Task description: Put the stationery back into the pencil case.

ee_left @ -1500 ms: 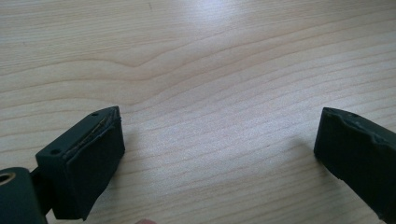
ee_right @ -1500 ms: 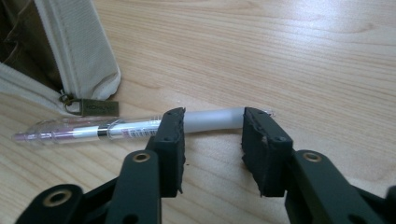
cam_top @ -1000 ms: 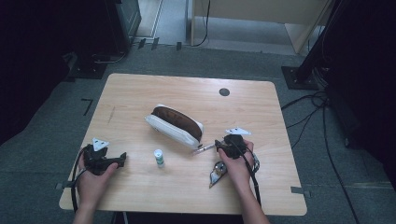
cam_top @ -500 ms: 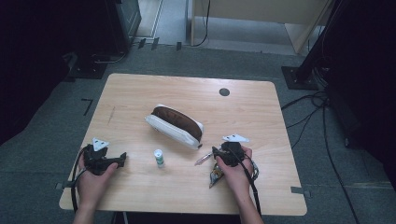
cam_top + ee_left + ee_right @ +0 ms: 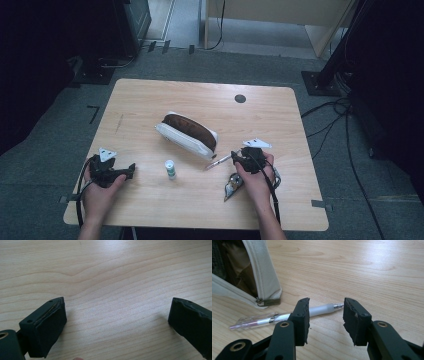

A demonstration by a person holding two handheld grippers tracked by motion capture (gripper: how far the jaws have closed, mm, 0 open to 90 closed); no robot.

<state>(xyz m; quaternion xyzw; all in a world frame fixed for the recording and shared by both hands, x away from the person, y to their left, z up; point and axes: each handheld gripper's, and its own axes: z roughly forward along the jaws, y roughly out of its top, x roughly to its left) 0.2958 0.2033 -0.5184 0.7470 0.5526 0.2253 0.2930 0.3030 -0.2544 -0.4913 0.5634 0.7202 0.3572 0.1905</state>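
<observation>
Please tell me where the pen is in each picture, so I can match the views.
High view: the pen lies on the table, just left of the right tool.
Left gripper view: the pen is not in it.
Right gripper view: the pen lies across the lower middle, its tip end between the tool's parted jaws.
Shared landmark: the open white pouch, next to the pen.

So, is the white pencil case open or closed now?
Open. The pencil case lies on the table with its mouth gaping, the dark inside visible, and its zipper pull at the end.
</observation>
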